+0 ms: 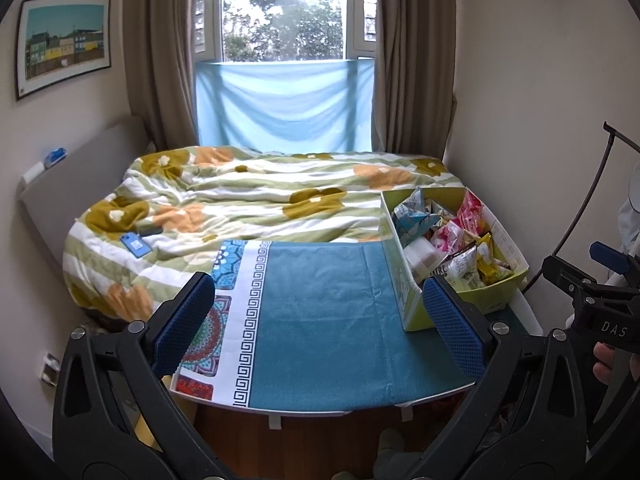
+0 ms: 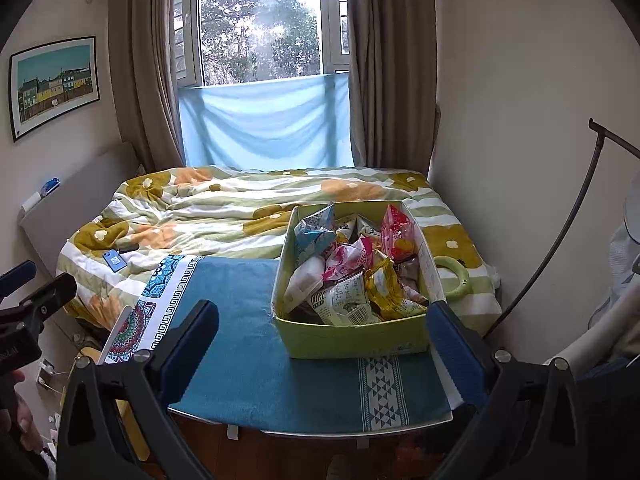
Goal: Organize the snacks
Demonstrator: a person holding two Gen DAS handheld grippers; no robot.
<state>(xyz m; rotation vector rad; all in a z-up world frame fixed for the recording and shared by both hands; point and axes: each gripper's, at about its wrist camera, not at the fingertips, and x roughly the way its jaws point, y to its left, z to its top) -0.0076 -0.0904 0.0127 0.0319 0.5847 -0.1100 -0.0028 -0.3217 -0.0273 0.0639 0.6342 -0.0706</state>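
A light green cardboard box (image 2: 352,338) stands on the teal cloth (image 2: 260,344) of a small table, heaped with several snack packets (image 2: 352,276) in blue, pink, yellow and white. In the left wrist view the same box (image 1: 404,276) sits at the right, its snack packets (image 1: 448,236) showing over the rim. My left gripper (image 1: 320,312) hovers open above the bare cloth (image 1: 320,312), left of the box. My right gripper (image 2: 324,336) is open too, just short of the box's near wall. Neither holds anything.
Behind the table lies a bed with a flowered quilt (image 2: 224,208) and a blue phone (image 2: 115,261) on it. A green ring (image 2: 452,280) rests on the quilt right of the box. A black curved stand (image 2: 560,240) rises at the right wall. Wooden floor (image 1: 320,444) shows below the table edge.
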